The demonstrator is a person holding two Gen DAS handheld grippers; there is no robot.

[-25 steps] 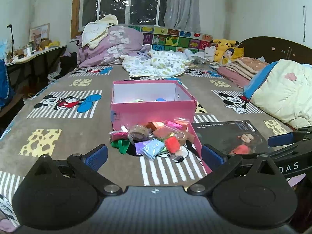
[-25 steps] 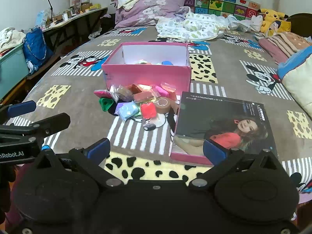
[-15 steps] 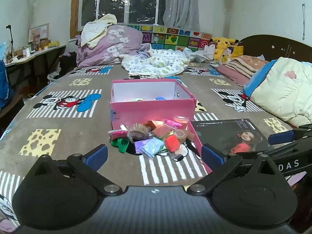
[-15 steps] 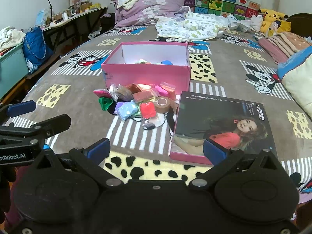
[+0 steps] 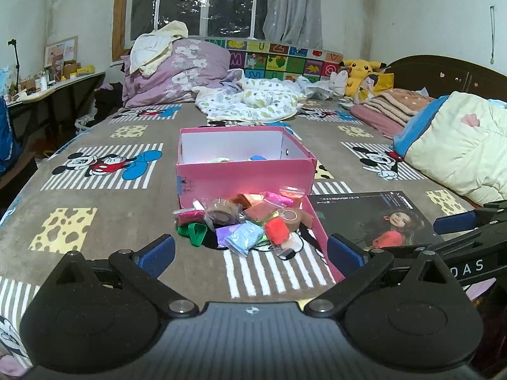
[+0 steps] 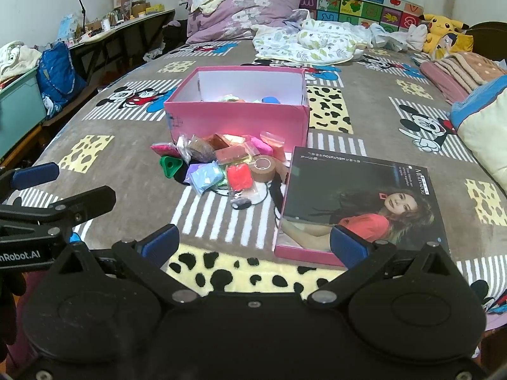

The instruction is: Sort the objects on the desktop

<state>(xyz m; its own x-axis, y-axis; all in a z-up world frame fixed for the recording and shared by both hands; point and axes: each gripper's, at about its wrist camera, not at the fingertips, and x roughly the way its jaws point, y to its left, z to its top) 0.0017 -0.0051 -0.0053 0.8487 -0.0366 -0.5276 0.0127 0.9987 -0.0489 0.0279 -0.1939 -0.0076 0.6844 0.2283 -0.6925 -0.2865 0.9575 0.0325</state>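
Observation:
An open pink box (image 5: 244, 175) (image 6: 237, 120) stands on the bed with a few items inside. In front of it lies a pile of small objects: clay packets (image 5: 245, 237) (image 6: 206, 177), a red packet (image 5: 276, 229) (image 6: 238, 175), a tape roll (image 5: 293, 217) (image 6: 264, 168) and a green triangular piece (image 5: 195, 232) (image 6: 171, 166). The box lid (image 5: 370, 218) (image 6: 358, 199) with a woman's picture lies to the right. My left gripper (image 5: 250, 251) is open and empty, short of the pile. My right gripper (image 6: 253, 242) is open and empty, near the lid's front edge.
The bed has a Mickey Mouse cover (image 5: 104, 164). Folded quilts (image 5: 459, 145) lie at the right, bedding (image 5: 250, 101) and pillows (image 5: 177, 72) at the back. A desk (image 6: 120, 28) and a blue bag (image 6: 60, 69) stand left of the bed.
Both views have shifted only slightly; the pile and box sit a touch higher in the left wrist view. Nothing was grasped or moved.

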